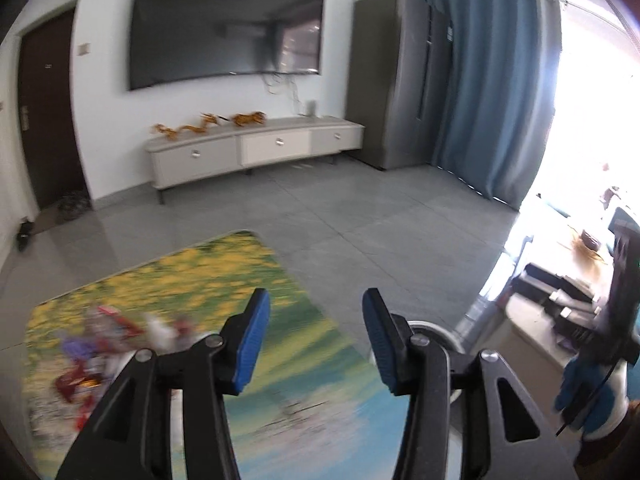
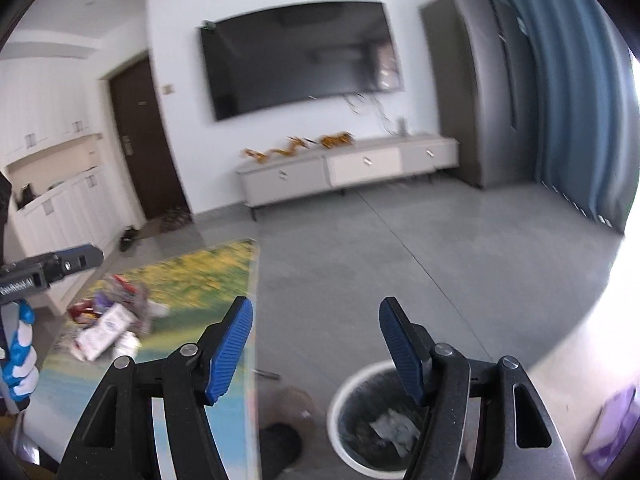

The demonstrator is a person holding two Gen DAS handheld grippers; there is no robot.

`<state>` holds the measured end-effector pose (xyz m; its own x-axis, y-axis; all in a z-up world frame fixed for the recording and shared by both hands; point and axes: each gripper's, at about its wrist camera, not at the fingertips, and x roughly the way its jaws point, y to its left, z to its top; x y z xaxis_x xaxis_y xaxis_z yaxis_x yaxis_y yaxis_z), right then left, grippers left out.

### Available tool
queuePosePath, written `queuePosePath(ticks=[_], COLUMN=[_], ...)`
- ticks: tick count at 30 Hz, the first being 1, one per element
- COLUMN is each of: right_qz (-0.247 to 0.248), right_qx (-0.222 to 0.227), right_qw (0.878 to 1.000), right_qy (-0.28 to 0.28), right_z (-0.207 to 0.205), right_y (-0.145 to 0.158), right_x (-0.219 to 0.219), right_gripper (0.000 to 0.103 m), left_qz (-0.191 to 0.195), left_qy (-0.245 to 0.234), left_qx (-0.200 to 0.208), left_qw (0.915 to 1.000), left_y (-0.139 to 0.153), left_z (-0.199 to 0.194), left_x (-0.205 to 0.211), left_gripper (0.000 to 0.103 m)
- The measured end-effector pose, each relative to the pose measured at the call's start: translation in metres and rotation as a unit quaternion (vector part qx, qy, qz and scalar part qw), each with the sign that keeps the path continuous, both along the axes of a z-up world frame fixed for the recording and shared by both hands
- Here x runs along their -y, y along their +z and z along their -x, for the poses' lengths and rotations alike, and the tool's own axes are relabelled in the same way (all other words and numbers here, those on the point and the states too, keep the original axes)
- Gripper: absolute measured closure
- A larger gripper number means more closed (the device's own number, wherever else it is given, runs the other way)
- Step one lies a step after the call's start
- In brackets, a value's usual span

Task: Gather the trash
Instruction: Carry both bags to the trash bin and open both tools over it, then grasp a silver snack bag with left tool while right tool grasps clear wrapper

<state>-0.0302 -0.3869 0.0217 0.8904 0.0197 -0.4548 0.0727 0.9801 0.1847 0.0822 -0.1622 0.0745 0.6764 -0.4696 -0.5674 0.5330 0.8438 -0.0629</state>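
Trash [image 2: 110, 326] lies heaped on the flower-printed table [image 2: 192, 280], ahead and to the left of the right gripper [image 2: 316, 344]: white packets, red wrappers and something purple, all loose and touching. In the left wrist view the same heap [image 1: 108, 344] sits low and to the left of the left gripper [image 1: 316, 344], blurred, partly behind its left finger.

Below the right gripper, just under its right finger, stands a white-rimmed bin [image 2: 340, 396] with a dark liner; crumpled pale paper [image 2: 394, 426] lies inside on darker scraps. The bin is on the grey floor [image 2: 420, 260], just beside the table's edge and apart from the heap.

Both grippers are spread wide, blue pads [image 2: 230, 350] well apart, nothing between them.

Only the right wrist view shows what is in the bin; the left view catches only a sliver of a pale round rim [image 1: 436, 330] behind its right finger. The right view alone shows white cupboards [image 2: 60, 200] far left, a purple box [image 2: 612, 420] at lower right, and the left gripper's body with a blue-and-white gloved hand [image 2: 18, 352]. The left view alone shows the bright window side, a cluttered desk [image 1: 560, 300], and another gloved hand [image 1: 592, 392] at far right.
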Motion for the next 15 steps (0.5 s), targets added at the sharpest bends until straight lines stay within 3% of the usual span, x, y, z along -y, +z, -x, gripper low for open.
queuePosePath(ticks=[7, 10, 15], right_qz=[0.009, 0.008, 0.007], right_qx=[0.02, 0.014, -0.003], right_qw=[0.997, 0.995, 0.99], right_qy=[0.075, 0.103, 0.14], right_z=[-0.028, -0.043, -0.071], right_y=[0.025, 0.022, 0.012], right_x=[-0.063, -0.086, -0.122], right_gripper=[0.039, 0.039, 0.039], left_qz=[0.005, 0.016, 0.02], left_qy=[0.097, 0.141, 0.179], left_qx=[0.003, -0.009, -0.03], left_qw=[0.9953, 0.9898, 0.9833], left_y=[-0.004, -0.014, -0.039], left_z=[0.005, 0.004, 0.002], left_x=[-0.127, -0.182, -0.237], left_gripper=[0.057, 0.057, 0.057])
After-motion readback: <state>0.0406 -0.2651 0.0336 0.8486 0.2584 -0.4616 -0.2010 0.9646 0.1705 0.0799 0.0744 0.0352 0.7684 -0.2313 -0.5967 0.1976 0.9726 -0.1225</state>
